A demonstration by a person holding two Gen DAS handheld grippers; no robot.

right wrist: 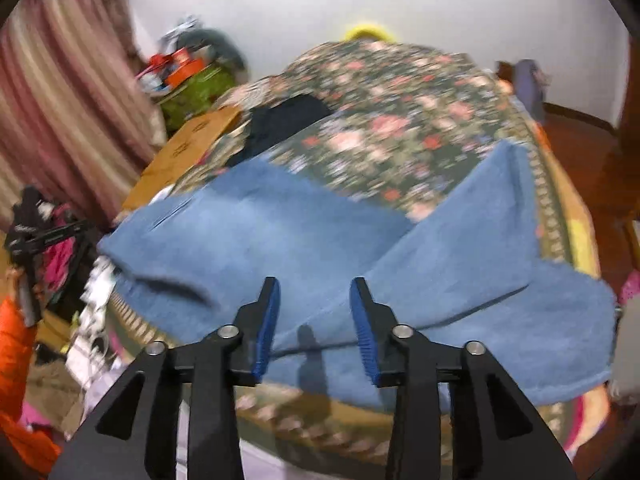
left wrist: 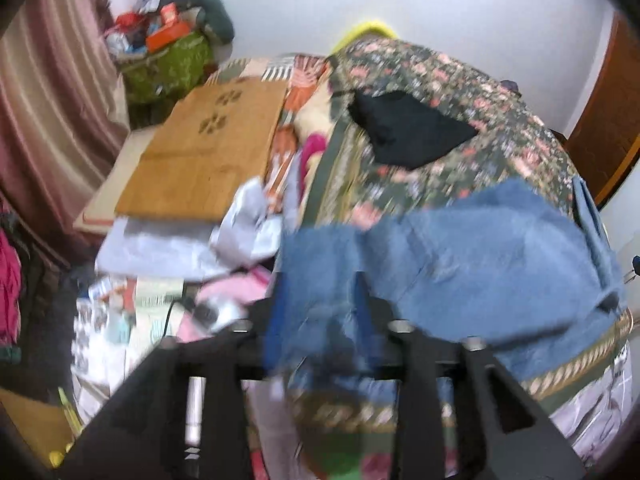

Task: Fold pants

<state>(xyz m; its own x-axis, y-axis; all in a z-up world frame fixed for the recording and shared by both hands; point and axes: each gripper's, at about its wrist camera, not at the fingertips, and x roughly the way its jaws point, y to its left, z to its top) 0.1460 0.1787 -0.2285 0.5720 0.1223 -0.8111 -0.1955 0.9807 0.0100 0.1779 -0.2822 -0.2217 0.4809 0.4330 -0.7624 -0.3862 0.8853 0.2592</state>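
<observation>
Blue jeans (right wrist: 280, 220) lie spread across the near end of a bed with a dark floral cover (right wrist: 400, 120). One leg runs up to the right. My right gripper (right wrist: 314, 308) hovers just over the denim, open, with nothing between its blue pads. In the left wrist view the jeans (left wrist: 480, 264) fill the lower right. A loose corner of denim hangs in the gap of my left gripper (left wrist: 320, 312). Its jaws stand apart and the blurred pads do not seem to press on the cloth.
A black garment (left wrist: 408, 128) lies further up the bed. A wooden board (left wrist: 208, 148) rests along the bed's left side, with papers and pink clutter (left wrist: 168, 248) below it. A green bag of boxes (left wrist: 172, 64) and a striped curtain (left wrist: 48, 100) stand beyond. An orange sleeve (right wrist: 16, 340) shows at the left.
</observation>
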